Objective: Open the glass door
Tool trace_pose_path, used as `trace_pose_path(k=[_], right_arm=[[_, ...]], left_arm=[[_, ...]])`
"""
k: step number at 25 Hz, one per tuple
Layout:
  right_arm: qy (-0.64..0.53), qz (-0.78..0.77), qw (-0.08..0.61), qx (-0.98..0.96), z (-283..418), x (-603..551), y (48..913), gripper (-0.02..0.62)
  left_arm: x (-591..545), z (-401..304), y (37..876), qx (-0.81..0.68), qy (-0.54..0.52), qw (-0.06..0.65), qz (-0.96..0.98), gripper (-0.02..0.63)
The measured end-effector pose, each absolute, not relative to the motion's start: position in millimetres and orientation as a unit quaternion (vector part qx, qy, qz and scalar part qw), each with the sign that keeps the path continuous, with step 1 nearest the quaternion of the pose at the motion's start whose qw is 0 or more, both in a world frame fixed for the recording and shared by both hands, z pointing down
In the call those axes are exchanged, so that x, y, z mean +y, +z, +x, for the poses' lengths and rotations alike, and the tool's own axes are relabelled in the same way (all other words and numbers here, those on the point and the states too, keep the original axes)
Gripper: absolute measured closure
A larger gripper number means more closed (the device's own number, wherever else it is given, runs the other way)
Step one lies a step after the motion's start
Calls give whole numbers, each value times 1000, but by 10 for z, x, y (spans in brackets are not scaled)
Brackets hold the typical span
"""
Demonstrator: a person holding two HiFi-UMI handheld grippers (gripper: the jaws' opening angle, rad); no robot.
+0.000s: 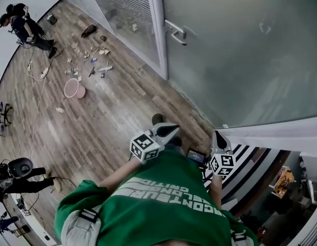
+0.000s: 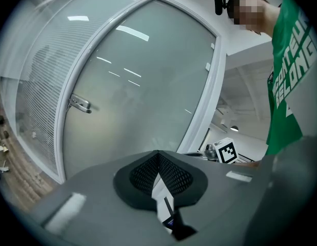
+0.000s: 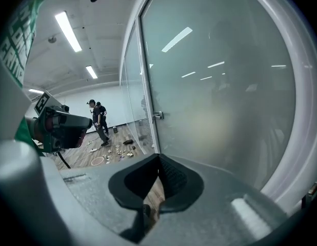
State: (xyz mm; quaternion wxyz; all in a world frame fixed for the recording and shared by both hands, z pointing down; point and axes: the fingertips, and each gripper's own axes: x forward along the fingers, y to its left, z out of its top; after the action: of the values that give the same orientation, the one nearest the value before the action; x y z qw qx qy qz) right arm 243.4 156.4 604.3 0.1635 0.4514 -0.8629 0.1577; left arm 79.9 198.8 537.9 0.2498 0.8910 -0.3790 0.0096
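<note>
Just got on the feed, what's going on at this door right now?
A person in a green shirt stands facing the frosted glass door, which looks shut. The left tongs and right tongs are both closed and empty, held low in front of the body. Neither touches the handle, which sits at the door's left edge.

The frosted glass door (image 1: pixel 240 55) sat against its white frame (image 1: pixel 157 29), with a metal handle (image 1: pixel 176 32) near the door's left edge. Below the door, the left hand-held gripper (image 1: pixel 167 131) and the right hand-held gripper (image 1: pixel 219 139) pointed toward it, clear of the glass. Left of the door, small litter (image 1: pixel 92 60) and a round pink dish (image 1: pixel 74 88) lay on the wooden floor (image 1: pixel 112 122).
</note>
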Motion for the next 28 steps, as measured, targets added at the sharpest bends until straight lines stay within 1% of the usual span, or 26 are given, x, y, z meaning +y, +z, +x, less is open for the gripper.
trace_pose_path(k=[8,13,19,28], right_arm=[[149,452,177,-862,2482,1456,5989,603],[153,447,184,-862,2459,1457,5996,603],[146,429,200,-869,2384,1284,5984,603],[147,380,211,-888,2059,1130,6071,603]], left_arm=[[1884,903,5435,-355,3,254,900,591],[1765,971,5357,-337,4,236,911,591],[1595,867,5350,-361,-7,244,900,591],[1577,591,5439,-401,-15,261,878,591]])
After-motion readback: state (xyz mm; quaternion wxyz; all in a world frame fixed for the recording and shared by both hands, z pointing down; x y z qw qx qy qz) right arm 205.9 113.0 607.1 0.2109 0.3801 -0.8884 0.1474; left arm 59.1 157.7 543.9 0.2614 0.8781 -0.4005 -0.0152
